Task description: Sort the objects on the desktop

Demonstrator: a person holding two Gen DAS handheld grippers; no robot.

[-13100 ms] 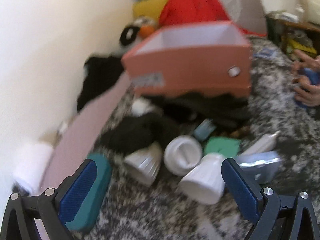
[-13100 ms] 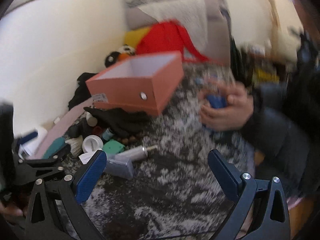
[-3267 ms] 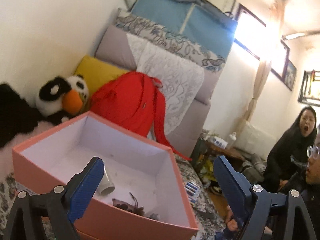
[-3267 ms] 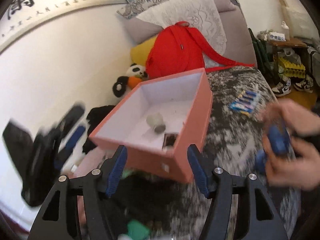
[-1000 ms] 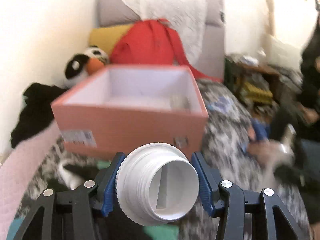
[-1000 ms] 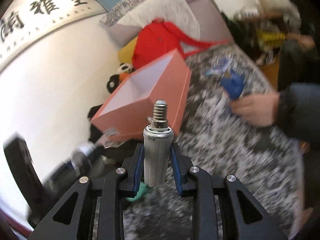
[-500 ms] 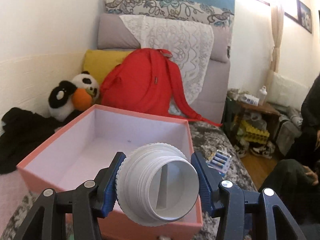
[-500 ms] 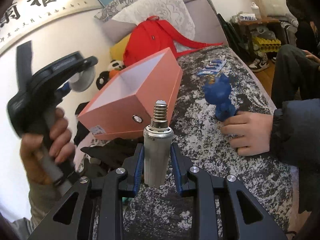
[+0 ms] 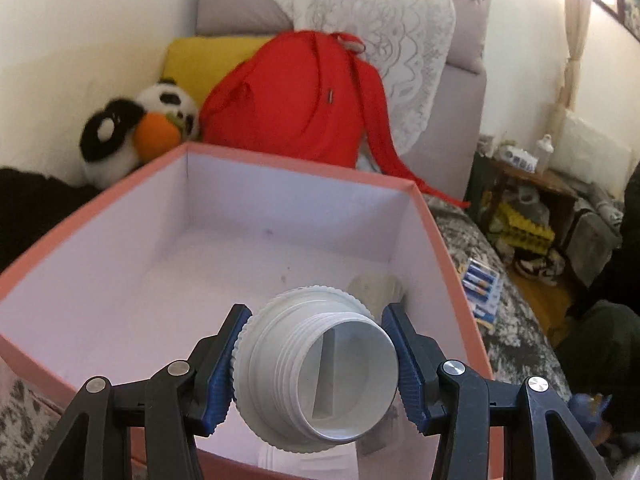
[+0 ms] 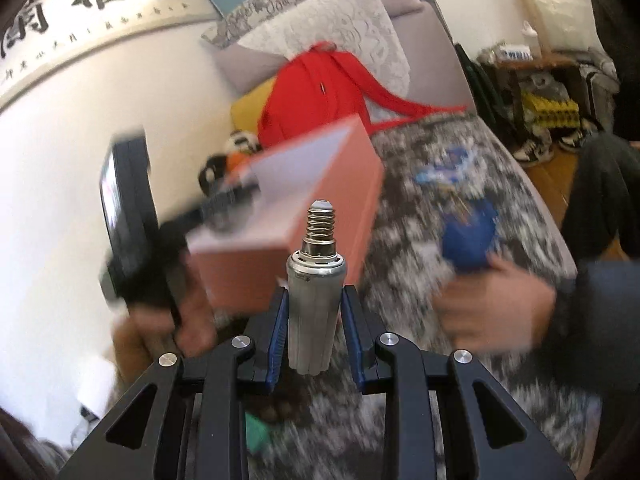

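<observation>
The left gripper (image 9: pixel 316 364) clamps a white threaded cap (image 9: pixel 316 368) low in the frame, right over the open pink box (image 9: pixel 452 264). The right gripper (image 10: pixel 316 332) pinches a silver bulb (image 10: pixel 314 300) upright, centre frame, the box (image 10: pixel 320 184) blurred behind it.

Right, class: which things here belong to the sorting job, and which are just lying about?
Job:
- white threaded cap in left tongs
- screw-base bulb in right tongs
- pink box

Lying about:
- red backpack
- panda toy
- yellow cushion
</observation>
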